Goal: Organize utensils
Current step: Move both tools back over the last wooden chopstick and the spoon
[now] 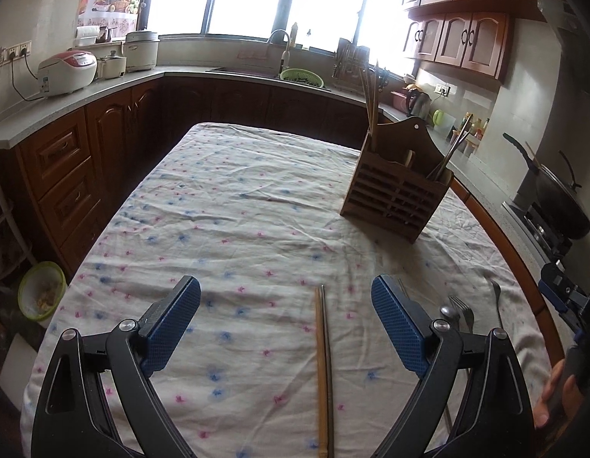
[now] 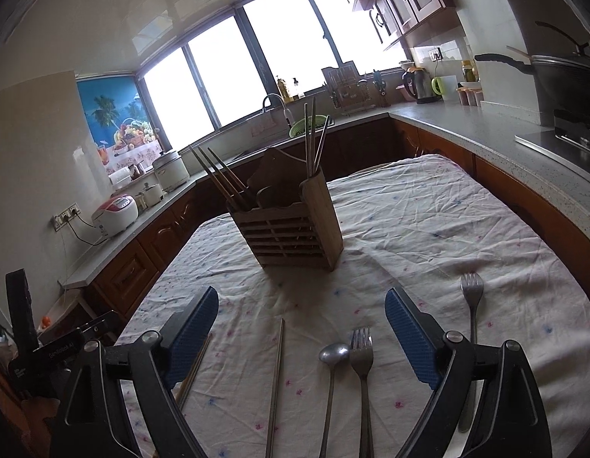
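Observation:
A wooden utensil holder (image 1: 396, 194) stands on the clothed table, with chopsticks upright in two compartments; it also shows in the right wrist view (image 2: 295, 225). My left gripper (image 1: 285, 305) is open and empty above a wooden chopstick (image 1: 321, 374) and a metal chopstick (image 1: 328, 374) lying side by side. My right gripper (image 2: 300, 318) is open and empty above a metal chopstick (image 2: 276, 381), a spoon (image 2: 332, 374) and a fork (image 2: 361, 366). A second fork (image 2: 471, 305) lies to its right. The spoon (image 1: 447, 313) and forks (image 1: 463, 311) show beside the left gripper's right finger.
The table wears a white flowered cloth (image 1: 237, 210). Kitchen counters (image 1: 85, 95) with rice cookers, a sink and a kettle ring the table. A wok (image 1: 558, 198) sits on the stove at right. A green bin (image 1: 41, 290) stands on the floor at left.

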Demonstrator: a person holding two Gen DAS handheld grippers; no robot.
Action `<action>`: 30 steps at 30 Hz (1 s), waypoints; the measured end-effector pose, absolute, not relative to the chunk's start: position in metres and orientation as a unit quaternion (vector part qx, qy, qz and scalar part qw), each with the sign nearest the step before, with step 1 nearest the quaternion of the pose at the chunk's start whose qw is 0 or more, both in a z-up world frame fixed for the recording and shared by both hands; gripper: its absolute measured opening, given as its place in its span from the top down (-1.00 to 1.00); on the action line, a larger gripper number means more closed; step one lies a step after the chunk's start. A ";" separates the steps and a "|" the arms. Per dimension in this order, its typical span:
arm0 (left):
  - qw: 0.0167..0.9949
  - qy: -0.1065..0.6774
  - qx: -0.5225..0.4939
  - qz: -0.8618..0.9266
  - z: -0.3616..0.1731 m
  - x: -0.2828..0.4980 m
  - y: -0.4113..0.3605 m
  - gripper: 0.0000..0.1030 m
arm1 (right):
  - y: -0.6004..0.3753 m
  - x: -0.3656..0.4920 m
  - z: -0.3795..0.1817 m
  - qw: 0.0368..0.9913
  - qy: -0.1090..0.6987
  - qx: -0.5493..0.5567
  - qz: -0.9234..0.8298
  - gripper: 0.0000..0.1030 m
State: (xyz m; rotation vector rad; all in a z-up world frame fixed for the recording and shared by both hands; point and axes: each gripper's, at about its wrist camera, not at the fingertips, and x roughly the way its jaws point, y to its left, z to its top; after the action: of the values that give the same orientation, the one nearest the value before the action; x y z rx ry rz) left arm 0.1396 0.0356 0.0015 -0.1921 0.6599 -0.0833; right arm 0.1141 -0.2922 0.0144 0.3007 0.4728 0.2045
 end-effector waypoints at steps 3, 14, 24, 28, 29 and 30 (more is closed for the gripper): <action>0.939 0.328 -0.096 -0.041 -0.003 0.133 0.037 -0.81 | -0.290 0.106 0.010 0.955 0.236 0.147 0.100 -0.76; 0.924 0.368 -0.099 -0.041 -0.022 0.131 0.039 -0.81 | -0.276 0.101 -0.009 0.945 0.273 0.133 0.123 -0.75; 0.913 0.400 -0.065 -0.045 -0.038 0.151 0.027 -0.78 | -0.270 0.114 -0.026 0.931 0.312 0.131 0.138 -0.73; 0.906 0.416 -0.060 -0.048 -0.045 0.160 0.024 -0.63 | -0.269 0.125 -0.036 0.921 0.337 0.135 0.139 -0.43; 0.904 0.420 -0.059 -0.049 -0.047 0.162 0.024 -0.60 | -0.268 0.128 -0.040 0.919 0.343 0.136 0.138 -0.34; 0.902 0.424 -0.057 -0.050 -0.050 0.165 0.023 -0.55 | -0.269 0.131 -0.044 0.916 0.350 0.137 0.136 -0.31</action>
State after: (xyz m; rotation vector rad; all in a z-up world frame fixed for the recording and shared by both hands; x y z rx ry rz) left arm 0.1646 0.0227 -0.0496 -0.1185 0.8777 -0.1027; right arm 0.1312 -0.2685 -0.0435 0.2809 0.7212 0.2803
